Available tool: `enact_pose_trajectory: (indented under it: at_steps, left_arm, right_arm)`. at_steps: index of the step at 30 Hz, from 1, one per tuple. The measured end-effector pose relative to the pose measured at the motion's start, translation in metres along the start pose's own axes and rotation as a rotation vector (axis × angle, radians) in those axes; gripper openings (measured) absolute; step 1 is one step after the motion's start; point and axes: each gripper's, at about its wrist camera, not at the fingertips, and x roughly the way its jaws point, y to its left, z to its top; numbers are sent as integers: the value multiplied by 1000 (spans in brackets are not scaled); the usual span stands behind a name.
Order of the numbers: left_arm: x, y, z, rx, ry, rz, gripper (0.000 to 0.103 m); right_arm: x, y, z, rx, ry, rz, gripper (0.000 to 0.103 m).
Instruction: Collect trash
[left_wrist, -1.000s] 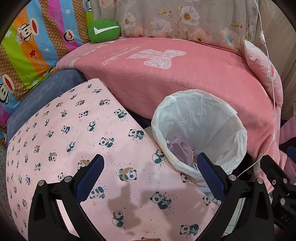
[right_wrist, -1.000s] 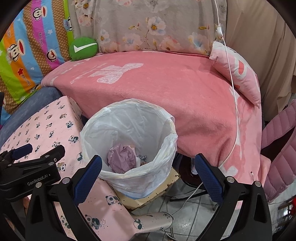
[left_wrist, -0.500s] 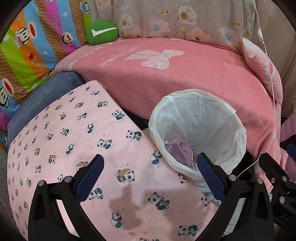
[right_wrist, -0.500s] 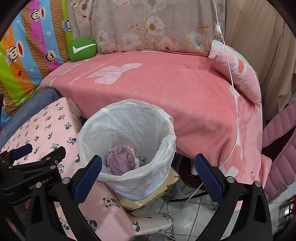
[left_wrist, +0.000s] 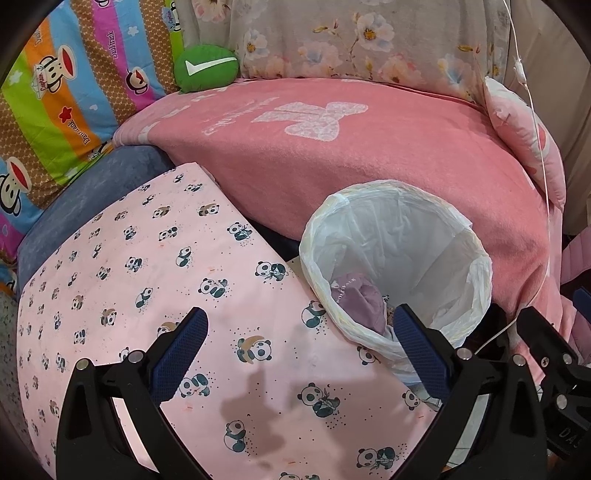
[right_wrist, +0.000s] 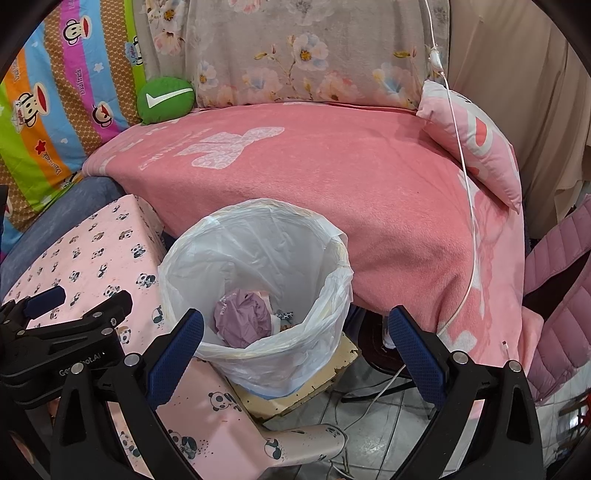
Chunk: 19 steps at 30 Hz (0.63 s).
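Hovering with fingers spread wide and empty, the left gripper (left_wrist: 299, 347) and right gripper (right_wrist: 295, 343) sit near the bin (right_wrist: 255, 273), where purple trash (right_wrist: 242, 321) lies; a low sweep could snag the loose liner (right_wrist: 332, 295) and tip it.

Bright even indoor light, sharp focus, soft shadows, strong fisheye bending, dark vignetted corners
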Motion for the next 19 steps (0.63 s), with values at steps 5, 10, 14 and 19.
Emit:
enact_pose_trajectory:
  at_steps: [5, 10, 14, 19]
  left_arm:
    - [0, -2, -1, 10, 11, 7, 96]
    - [0, -5, 1, 29, 9, 6, 96]
    - [2, -3, 2, 16, 18, -2, 96]
    - [-1, -2, 1, 16, -11, -1, 96]
  right_arm:
    - [-1, 3, -1, 0, -3, -1, 98]
    - [-2, 4, 0, -2, -5, -1, 98]
    - [-3, 4, 0, 1, -6, -1, 98]
    - [-2, 5, 1, 1, -4, 1, 98]
